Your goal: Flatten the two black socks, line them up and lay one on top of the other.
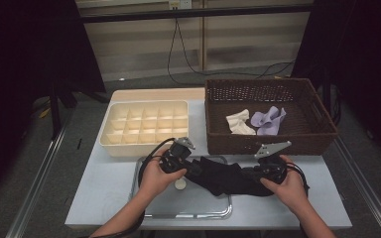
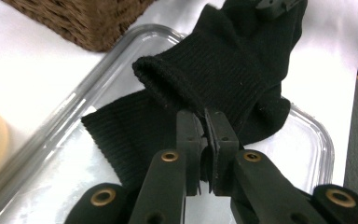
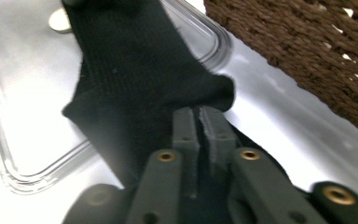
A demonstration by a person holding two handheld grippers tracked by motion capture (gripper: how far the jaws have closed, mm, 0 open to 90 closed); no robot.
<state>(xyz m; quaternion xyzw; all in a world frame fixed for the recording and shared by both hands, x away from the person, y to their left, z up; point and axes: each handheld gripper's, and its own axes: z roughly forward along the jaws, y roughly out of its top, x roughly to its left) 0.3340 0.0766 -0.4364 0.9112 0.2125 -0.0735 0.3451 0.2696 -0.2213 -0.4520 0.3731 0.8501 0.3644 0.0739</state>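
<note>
In the high view, a black sock (image 1: 223,176) lies stretched left to right over a clear tray (image 1: 149,210) on the table (image 1: 104,183), its long axis running from one hand to the other. The left gripper (image 1: 191,167) holds the left end and the right gripper (image 1: 252,173) the right end, so each hand is at its own end and neither is nearer. Behind the tray, a cream divided box (image 1: 146,126) has its cells bare, and a brown basket (image 1: 270,91) holds a white sock (image 1: 240,122) and a lilac sock (image 1: 269,120).

In the left gripper view, the fingers (image 2: 189,135) are pinched together on the sock's ribbed cuff (image 2: 168,81), and the rest of the sock (image 2: 242,60) runs away from them over the tray (image 2: 312,135).

In the right gripper view, the fingers (image 3: 184,128) are closed on a bunched fold of the sock (image 3: 121,51), which stretches away across the tray (image 3: 9,154); the basket (image 3: 307,51) stands just beside, to the right.

The next move likely means folding or lifting along that left-to-right axis.
</note>
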